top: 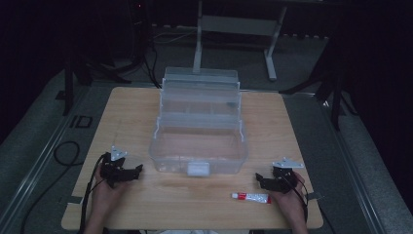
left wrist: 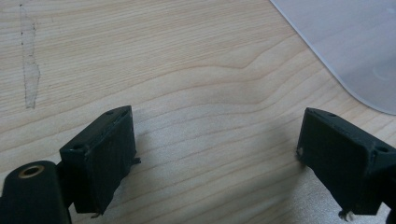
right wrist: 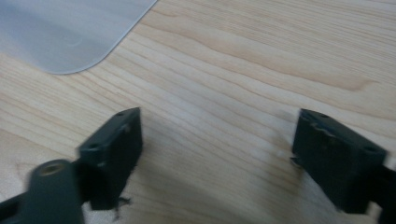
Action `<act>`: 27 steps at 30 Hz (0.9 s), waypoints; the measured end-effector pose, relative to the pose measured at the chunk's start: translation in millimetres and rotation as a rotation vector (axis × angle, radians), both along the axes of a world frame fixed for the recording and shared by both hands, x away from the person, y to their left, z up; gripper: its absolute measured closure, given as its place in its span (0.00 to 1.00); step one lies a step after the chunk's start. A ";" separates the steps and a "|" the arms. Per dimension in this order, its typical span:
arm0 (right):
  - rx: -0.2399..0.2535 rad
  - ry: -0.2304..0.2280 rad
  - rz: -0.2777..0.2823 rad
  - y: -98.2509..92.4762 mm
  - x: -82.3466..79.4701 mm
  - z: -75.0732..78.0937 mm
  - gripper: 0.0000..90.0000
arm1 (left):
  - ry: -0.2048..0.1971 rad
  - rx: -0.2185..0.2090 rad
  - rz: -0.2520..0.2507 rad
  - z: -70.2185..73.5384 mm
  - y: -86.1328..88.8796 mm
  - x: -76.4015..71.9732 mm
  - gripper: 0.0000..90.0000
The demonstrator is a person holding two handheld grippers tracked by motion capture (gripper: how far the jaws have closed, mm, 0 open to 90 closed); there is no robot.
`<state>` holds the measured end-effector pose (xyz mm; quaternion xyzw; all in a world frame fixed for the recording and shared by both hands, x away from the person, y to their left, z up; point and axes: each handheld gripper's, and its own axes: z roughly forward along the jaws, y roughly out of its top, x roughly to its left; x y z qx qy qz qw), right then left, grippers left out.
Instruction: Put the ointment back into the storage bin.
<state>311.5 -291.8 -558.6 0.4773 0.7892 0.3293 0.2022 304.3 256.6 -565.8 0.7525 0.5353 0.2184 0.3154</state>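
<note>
Floor marking [top: 80, 121] left of table [top: 146, 204], reads like "ID"; tube [top: 252, 197] print too small to read.

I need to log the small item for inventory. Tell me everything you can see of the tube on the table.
The tube is small and slim, white with a red band along its body and a red end on the left; any print is too small to read. It looks like soft plastic or foil. It lies flat, lengthwise left to right, on the wooden table near the front edge, in front of the clear box and just left of the right gripper, which looks apart from it.
</note>
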 end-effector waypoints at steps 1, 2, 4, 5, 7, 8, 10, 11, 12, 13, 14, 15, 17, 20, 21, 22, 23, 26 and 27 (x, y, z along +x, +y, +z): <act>0.000 0.003 -0.004 -0.3 -1.4 1.1 0.25 | 0.000 0.000 0.000 0.0 0.0 0.0 0.13; 0.001 0.003 -0.004 -0.2 -2.3 2.0 0.25 | 0.000 0.000 0.000 0.0 0.0 0.0 0.13; 0.003 0.002 -0.001 -0.4 -3.6 3.5 0.26 | 0.000 0.000 0.000 0.0 0.0 0.0 0.13; 0.007 0.000 0.002 -0.5 -4.2 4.3 0.26 | 0.000 0.000 0.000 0.0 0.0 0.0 0.13; 0.011 -0.003 0.006 -0.7 -6.1 6.7 0.26 | 0.000 0.000 0.000 0.0 0.0 0.0 0.13; 0.011 -0.003 0.010 -0.6 -7.1 8.0 0.27 | 0.000 0.000 0.001 0.0 -0.1 -0.1 0.13; 0.008 -0.001 0.017 0.3 -8.3 10.1 0.27 | 0.000 0.000 0.001 0.0 -0.1 -0.1 0.13; 0.006 -0.004 0.020 0.5 -8.7 10.9 0.27 | 0.000 0.000 0.001 0.0 -0.1 -0.1 0.13; 0.007 -0.008 0.023 0.9 -9.3 12.4 0.27 | 0.000 0.000 0.001 0.0 -0.1 -0.1 0.13; 0.007 -0.009 0.024 1.3 -9.9 13.8 0.28 | 0.000 0.000 0.001 0.0 -0.1 -0.1 0.13; 0.007 -0.011 0.027 1.7 -10.3 15.0 0.28 | 0.000 0.000 0.001 0.0 -0.1 -0.1 0.13; 0.009 -0.012 0.031 2.0 -10.6 15.9 0.28 | 0.000 0.000 0.001 0.0 -0.1 -0.1 0.13; 0.005 -0.013 0.040 2.8 -11.0 18.0 0.28 | 0.001 0.000 0.001 0.1 0.0 -0.1 0.13; -0.003 -0.015 0.052 4.5 -11.9 20.6 0.28 | 0.001 0.000 0.001 0.1 0.0 -0.1 0.13; -0.004 -0.014 0.055 4.8 -12.1 21.2 0.28 | 0.001 0.000 0.001 0.1 -0.1 -0.1 0.13; -0.007 -0.015 0.059 5.3 -12.4 22.5 0.28 | 0.001 0.000 0.001 0.1 0.0 -0.1 0.13; -0.010 -0.015 0.064 5.4 -12.5 23.4 0.28 | 0.001 0.000 0.001 0.1 0.0 -0.1 0.13; -0.021 -0.009 0.091 5.8 -12.6 28.0 0.31 | 0.001 0.000 0.001 0.1 0.0 -0.1 0.13; -0.027 -0.007 0.100 5.7 -12.5 29.8 0.31 | 0.001 0.000 0.001 0.1 0.0 -0.1 0.13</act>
